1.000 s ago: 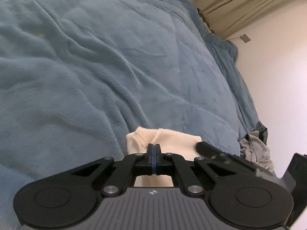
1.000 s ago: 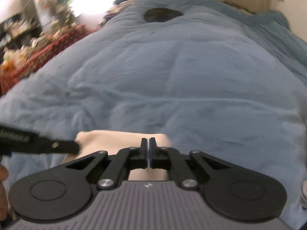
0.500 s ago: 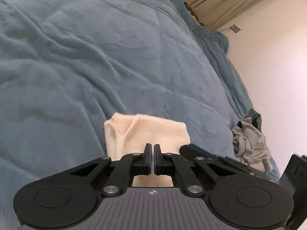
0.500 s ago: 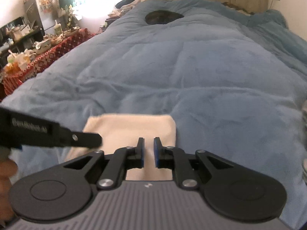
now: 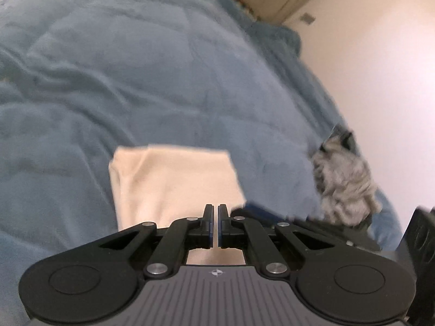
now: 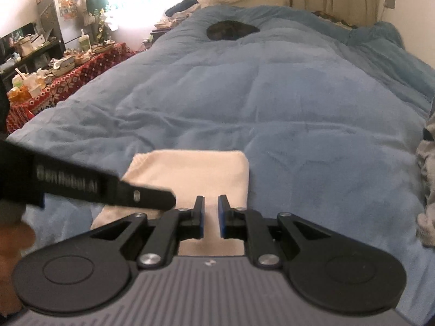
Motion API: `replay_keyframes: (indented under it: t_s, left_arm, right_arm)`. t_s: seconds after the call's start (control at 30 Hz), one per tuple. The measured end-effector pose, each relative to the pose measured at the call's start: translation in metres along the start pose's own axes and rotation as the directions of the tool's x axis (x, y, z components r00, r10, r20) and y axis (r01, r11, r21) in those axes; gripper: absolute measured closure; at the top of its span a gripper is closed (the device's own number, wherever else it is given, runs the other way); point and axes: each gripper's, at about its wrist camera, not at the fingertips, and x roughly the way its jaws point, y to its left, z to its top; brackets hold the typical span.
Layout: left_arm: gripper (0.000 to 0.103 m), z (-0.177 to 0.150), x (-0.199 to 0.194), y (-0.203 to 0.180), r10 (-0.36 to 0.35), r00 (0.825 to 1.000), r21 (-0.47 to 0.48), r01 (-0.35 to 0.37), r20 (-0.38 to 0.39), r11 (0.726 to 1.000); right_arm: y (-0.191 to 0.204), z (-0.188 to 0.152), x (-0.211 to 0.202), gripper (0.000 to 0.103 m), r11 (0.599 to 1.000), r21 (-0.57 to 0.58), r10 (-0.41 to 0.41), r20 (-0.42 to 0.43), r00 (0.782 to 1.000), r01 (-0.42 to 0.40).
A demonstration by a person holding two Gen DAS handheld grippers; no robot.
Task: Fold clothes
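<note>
A folded cream garment (image 5: pixel 174 179) lies flat on the blue duvet (image 5: pixel 136 68), just ahead of both grippers. My left gripper (image 5: pixel 215 209) hovers over its near edge, jaws almost touching with nothing between them. In the right wrist view the same cream garment (image 6: pixel 195 171) sits under my right gripper (image 6: pixel 211 199), whose jaws stand slightly apart and empty above the cloth. The left gripper's finger (image 6: pixel 152 199) reaches in from the left, over the garment's near left part. The right gripper shows as a dark blur (image 5: pixel 272 212) in the left wrist view.
A crumpled grey garment (image 5: pixel 342 182) lies at the bed's right edge, also seen as a grey heap (image 6: pixel 426 190). A dark item (image 6: pixel 231 30) rests at the far end of the duvet (image 6: pixel 272 95). A cluttered table with a red cloth (image 6: pixel 68 73) stands left. A pale wall (image 5: pixel 380 68) runs along the right.
Both grippers have drawn back from the cream garment, so more of it shows. The right jaws parted and let go of the cloth. The left view has rolled a little.
</note>
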Motion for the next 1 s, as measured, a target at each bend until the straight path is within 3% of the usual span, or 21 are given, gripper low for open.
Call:
replay_keyframes:
  t_s: [0.3,0.5,0.57,0.67,0.87,1.0]
  left_arm:
    - [0.101,-0.037,-0.032,0.011,-0.005,1.000,-0.003,0.005,-0.016,1.000]
    - [0.101,-0.013,-0.029,-0.004,0.001,0.998,0.016,-0.002,0.070,1.000]
    - [0.101,-0.011,-0.017,-0.001,0.032,0.998,0.010,-0.033,0.051,0.999]
    - [0.101,-0.020,-0.016,0.010,0.025,0.999,-0.002,-0.025,0.028,1.000]
    - [0.101,-0.048,-0.043,0.025,-0.014,1.000,-0.024,0.014,0.022,1.000]
    - [0.101,-0.044,-0.045,0.012,-0.010,0.999,0.015,0.009,0.048,1.000]
  right_arm:
    - [0.012,-0.046,-0.045,0.091,0.997,-0.071,-0.025,0.014,1.000,0.026]
    - [0.029,-0.019,-0.029,0.091,0.994,-0.097,-0.041,0.092,0.995,0.050]
    - [0.029,-0.014,-0.018,0.091,0.996,-0.079,-0.040,0.075,0.996,0.046]
    - [0.025,-0.025,-0.017,0.092,0.997,-0.064,-0.030,0.043,0.999,0.033]
    - [0.031,-0.071,-0.057,0.091,0.991,-0.132,-0.009,0.059,0.998,0.016]
    - [0.034,-0.056,-0.061,0.091,0.988,-0.149,-0.016,0.108,0.994,0.032]
